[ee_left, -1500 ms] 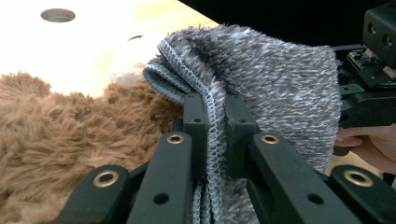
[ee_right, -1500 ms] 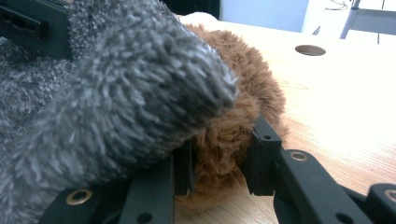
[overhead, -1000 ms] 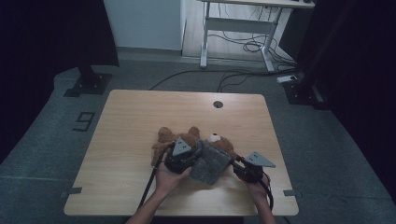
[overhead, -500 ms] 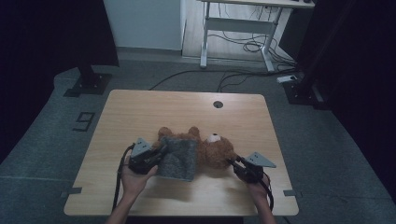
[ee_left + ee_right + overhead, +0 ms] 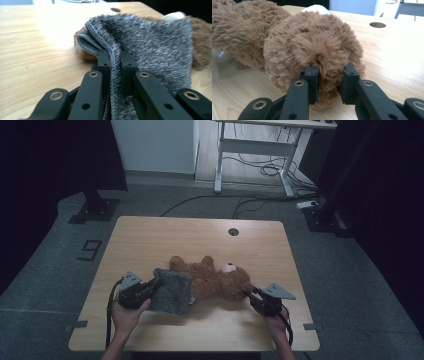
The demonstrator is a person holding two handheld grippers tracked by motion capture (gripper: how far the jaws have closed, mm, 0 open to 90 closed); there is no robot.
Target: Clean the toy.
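A brown teddy bear (image 5: 215, 279) lies on its back across the wooden table (image 5: 200, 240), head to the right. A fuzzy grey cloth (image 5: 172, 291) covers its lower body and legs. My left gripper (image 5: 151, 285) is shut on the hemmed edge of the grey cloth (image 5: 150, 47), pinched between the jaws in the left gripper view. My right gripper (image 5: 248, 294) is at the bear's head, its jaws closed on a tuft of the brown teddy bear (image 5: 317, 47) fur in the right gripper view.
A round cable hole (image 5: 233, 231) sits near the table's far edge. A white desk frame (image 5: 255, 150) with cables stands behind on the grey floor. Dark stands flank the table left (image 5: 95, 205) and right (image 5: 325, 215).
My left gripper has pulled the grey cloth leftward, from over the bear's middle to its lower body. The right gripper has stayed at the bear's head.
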